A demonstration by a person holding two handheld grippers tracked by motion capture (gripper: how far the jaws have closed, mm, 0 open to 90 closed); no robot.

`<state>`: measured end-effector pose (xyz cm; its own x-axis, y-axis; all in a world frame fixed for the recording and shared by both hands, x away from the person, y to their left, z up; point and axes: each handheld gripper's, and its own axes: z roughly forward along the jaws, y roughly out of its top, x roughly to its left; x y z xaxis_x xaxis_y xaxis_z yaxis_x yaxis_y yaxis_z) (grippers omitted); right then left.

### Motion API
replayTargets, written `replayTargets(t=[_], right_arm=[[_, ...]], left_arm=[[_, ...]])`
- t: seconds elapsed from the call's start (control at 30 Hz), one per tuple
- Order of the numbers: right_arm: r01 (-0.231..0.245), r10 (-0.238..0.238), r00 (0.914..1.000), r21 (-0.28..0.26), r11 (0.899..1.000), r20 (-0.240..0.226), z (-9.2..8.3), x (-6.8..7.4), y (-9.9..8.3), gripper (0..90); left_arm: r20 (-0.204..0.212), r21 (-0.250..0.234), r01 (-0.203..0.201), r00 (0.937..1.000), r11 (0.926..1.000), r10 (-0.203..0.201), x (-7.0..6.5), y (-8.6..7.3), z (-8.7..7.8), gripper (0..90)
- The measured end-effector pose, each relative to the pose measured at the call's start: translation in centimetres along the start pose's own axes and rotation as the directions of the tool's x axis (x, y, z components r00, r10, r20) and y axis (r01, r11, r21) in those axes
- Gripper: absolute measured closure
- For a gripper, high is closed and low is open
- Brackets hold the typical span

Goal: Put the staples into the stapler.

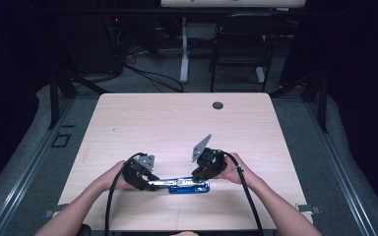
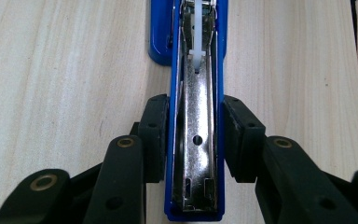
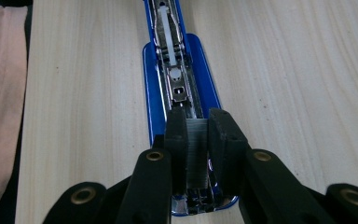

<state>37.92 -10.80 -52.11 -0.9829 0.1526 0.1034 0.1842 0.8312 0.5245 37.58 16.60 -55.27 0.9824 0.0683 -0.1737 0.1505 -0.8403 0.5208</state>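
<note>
A dim room, a pale wooden desk (image 1: 177,123), and a blue stapler (image 1: 187,185) lying opened flat near its front edge.

On our left, the left tongs (image 2: 196,140) clamp the stapler's blue top arm from both sides; on our right, the right tongs (image 3: 196,140) pinch a strip of staples (image 3: 196,149) over the stapler's open magazine, pads pressed against it.

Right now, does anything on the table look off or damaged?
Nothing stands out. The blue stapler lies flat and swung open, the left tool clamped on its top arm, the right tool pinching a straight strip of staples over the channel.
</note>
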Motion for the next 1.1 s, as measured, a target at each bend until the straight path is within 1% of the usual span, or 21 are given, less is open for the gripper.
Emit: replayTargets(t=[0.03,0.07,0.1,0.13,0.2,0.27,0.33,0.4,0.63,0.77,0.8,1.0,1.1], right_arm=[[0.01,-0.01,0.9999,0.003,1.0,0.005,-0.01,0.02,0.01,78.3],[0.013,-0.013,0.9999,0.001,1.0,0.001,0.04,0.03,-0.01,78.3],[0.02,-0.02,0.9997,0.01,1.0,0.011,0.1,0.06,0.02,78.3],[0.02,-0.02,0.9997,0.01,1.0,0.011,0.1,0.06,0.02,78.3],[0.04,-0.04,0.9991,0.008,0.999,0.013,0.17,0.16,-0.06,78.3],[0.04,-0.04,0.9991,0.009,0.999,0.011,0.19,0.15,-0.08,78.3],[0.058,-0.058,0.9981,0.01,0.998,0.019,0.28,0.29,-0.1,78.3],[0.065,-0.065,0.9977,0.017,0.998,0.018,0.33,0.32,-0.07,78.3],[0.081,-0.081,0.9966,0.031,0.996,0.012,0.65,0.3,-0.08,78.2],[0.084,-0.085,0.9963,0.032,0.996,0.013,0.64,0.32,-0.09,78.2],[0.094,-0.095,0.9954,0.034,0.995,0.012,0.6,0.32,-0.09,78.1],[0.1,-0.1,0.995,0.029,0.995,0.004,0.52,0.27,-0.2,78.0],[0.112,-0.112,0.9937,0.027,0.993,0.001,0.43,0.22,-0.28,77.9]], left_arm=[[0.0,0.0,0.002,1.0,1.0,-0.002,0.0,-0.01,0.01,64.2],[0.003,0.003,0.002,1.0,1.0,-0.002,0.03,-0.01,-0.02,64.2],[0.003,0.002,0.002,1.0,1.0,-0.002,0.03,-0.01,-0.01,64.2],[0.003,0.002,0.002,1.0,1.0,-0.002,0.03,-0.01,-0.01,64.2],[-0.002,0.002,0.001,1.0,1.0,-0.001,-0.03,0.02,0.01,64.2],[-0.002,0.002,0.001,1.0,1.0,-0.001,-0.04,0.03,0.01,64.2],[-0.001,0.002,0.002,1.0,1.0,-0.002,-0.03,0.03,0.01,64.2],[0.0,0.0,0.003,1.0,1.0,-0.003,-0.02,0.01,0.03,64.2],[0.001,0.0,0.002,1.0,1.0,-0.002,0.0,0.02,0.04,64.2],[0.0,-0.001,0.001,1.0,1.0,-0.001,-0.01,0.02,0.05,64.2],[0.0,-0.001,0.0,1.0,1.0,0.0,-0.01,0.02,0.05,64.2],[0.0,0.0,0.002,1.0,1.0,-0.002,-0.01,0.03,0.06,64.3],[0.001,0.003,0.001,1.0,1.0,-0.001,-0.01,0.05,0.04,64.2]])
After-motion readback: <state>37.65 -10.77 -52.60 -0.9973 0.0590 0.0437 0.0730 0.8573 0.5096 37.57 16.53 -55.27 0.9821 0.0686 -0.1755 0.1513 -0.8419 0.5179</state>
